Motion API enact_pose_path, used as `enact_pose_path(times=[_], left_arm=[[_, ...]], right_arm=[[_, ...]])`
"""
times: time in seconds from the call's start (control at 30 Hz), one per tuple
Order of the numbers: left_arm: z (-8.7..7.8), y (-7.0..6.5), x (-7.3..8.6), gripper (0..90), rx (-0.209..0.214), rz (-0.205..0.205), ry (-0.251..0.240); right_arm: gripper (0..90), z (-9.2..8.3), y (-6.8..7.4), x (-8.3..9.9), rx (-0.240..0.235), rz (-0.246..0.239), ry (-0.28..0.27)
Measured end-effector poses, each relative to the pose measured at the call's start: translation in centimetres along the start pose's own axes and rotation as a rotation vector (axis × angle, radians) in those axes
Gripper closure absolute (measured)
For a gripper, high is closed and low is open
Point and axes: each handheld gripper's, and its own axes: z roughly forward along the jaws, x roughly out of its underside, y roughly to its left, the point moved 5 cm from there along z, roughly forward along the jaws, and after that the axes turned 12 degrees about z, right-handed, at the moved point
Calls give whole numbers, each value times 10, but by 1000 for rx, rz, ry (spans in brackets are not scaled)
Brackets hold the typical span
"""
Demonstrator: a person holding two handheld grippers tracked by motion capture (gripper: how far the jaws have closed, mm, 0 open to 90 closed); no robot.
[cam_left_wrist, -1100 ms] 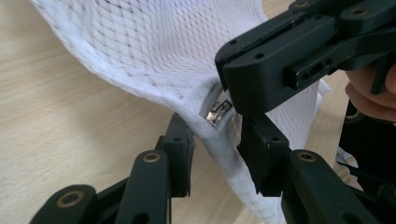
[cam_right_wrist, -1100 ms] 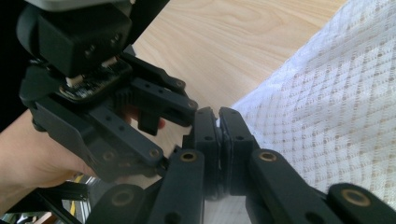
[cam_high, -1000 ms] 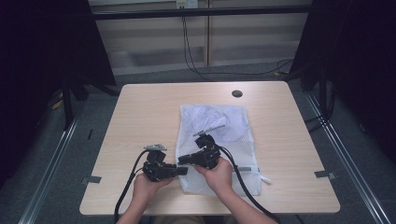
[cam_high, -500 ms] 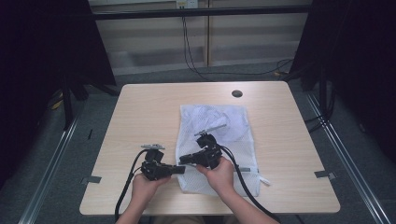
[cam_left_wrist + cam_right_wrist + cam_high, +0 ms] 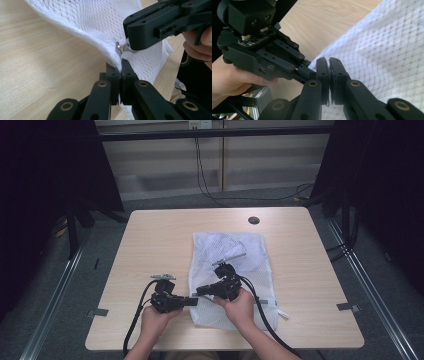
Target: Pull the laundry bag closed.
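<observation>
On the desk (image 5: 150, 245), the left claw (image 5: 121, 65) has just pressed together on the near-left edge of the mesh bag (image 5: 225, 252). Just right, the right claw (image 5: 128, 46) pinches the bag's metal zipper pull (image 5: 121, 46).

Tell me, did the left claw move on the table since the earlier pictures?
No. The left claw sits at the same spot by the mesh bag's left edge; only its jaws have just closed on that edge.
</observation>
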Motion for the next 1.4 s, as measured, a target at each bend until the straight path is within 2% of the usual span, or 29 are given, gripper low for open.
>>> enact_pose_path(times=[0.77,0.83,1.4], left_arm=[[0,-1,-1,882,-16,10,-6],[1,-2,-1,882,-16,12,-6],[1,-2,-1,882,-10,11,-6]], right_arm=[[869,-7,-6,3,19,0,4],[869,-8,-8,3,3,12,2],[869,-14,-15,6,10,17,4]])
